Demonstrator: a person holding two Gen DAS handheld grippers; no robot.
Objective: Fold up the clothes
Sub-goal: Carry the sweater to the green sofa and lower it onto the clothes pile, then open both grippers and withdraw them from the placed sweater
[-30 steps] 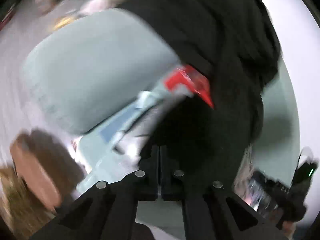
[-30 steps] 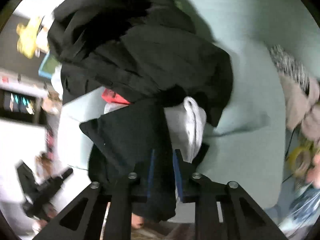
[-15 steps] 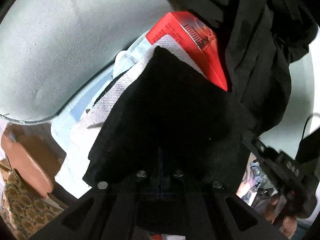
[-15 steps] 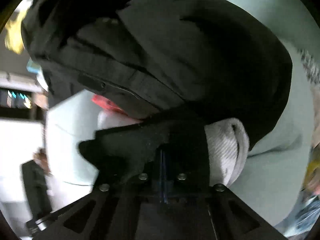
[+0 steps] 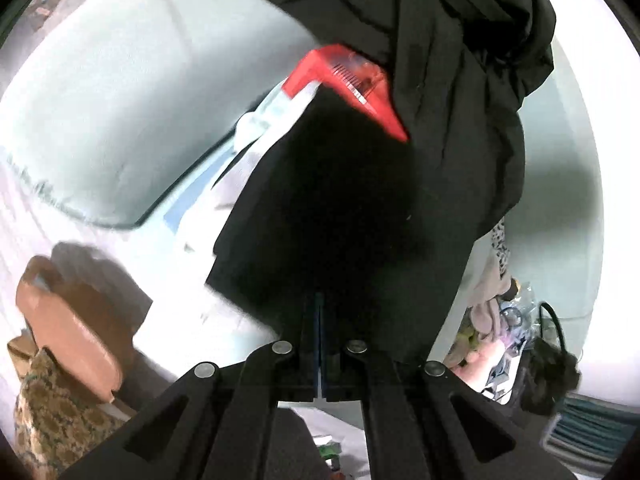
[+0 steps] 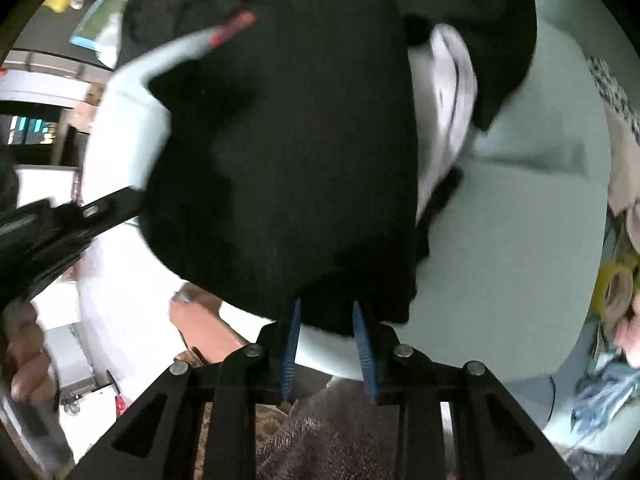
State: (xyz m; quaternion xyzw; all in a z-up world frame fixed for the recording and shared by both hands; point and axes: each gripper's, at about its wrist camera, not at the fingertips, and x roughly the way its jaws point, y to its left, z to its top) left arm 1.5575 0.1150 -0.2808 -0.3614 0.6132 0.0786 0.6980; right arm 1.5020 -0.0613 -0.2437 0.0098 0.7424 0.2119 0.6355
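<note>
A black folded garment (image 5: 332, 208) lies over a white garment (image 6: 448, 92) on a pale green cushion (image 6: 520, 220). My left gripper (image 5: 320, 298) is shut, its tips pinching the near edge of the black garment. In the right wrist view the left gripper (image 6: 80, 216) reaches that garment (image 6: 288, 152) from the left. My right gripper (image 6: 325, 303) is opening: its blue pads (image 6: 294, 332) stand apart, the garment's hem lies between the tips, and neither pad presses on it. A crumpled black jacket (image 5: 460, 60) sits behind, partly over a red box (image 5: 352, 80).
A brown padded object (image 5: 68, 320) and a patterned rug (image 5: 52, 420) are below left. A spotted cloth (image 6: 616, 92), a tape roll (image 6: 614, 288) and loose clutter (image 5: 512, 340) crowd the cushion's right edge. A hand (image 6: 24, 360) holds the left gripper.
The right jaws, shut on the black garment half a second ago, have parted. Both grippers came down with the garment, and it no longer covers the left fingers.
</note>
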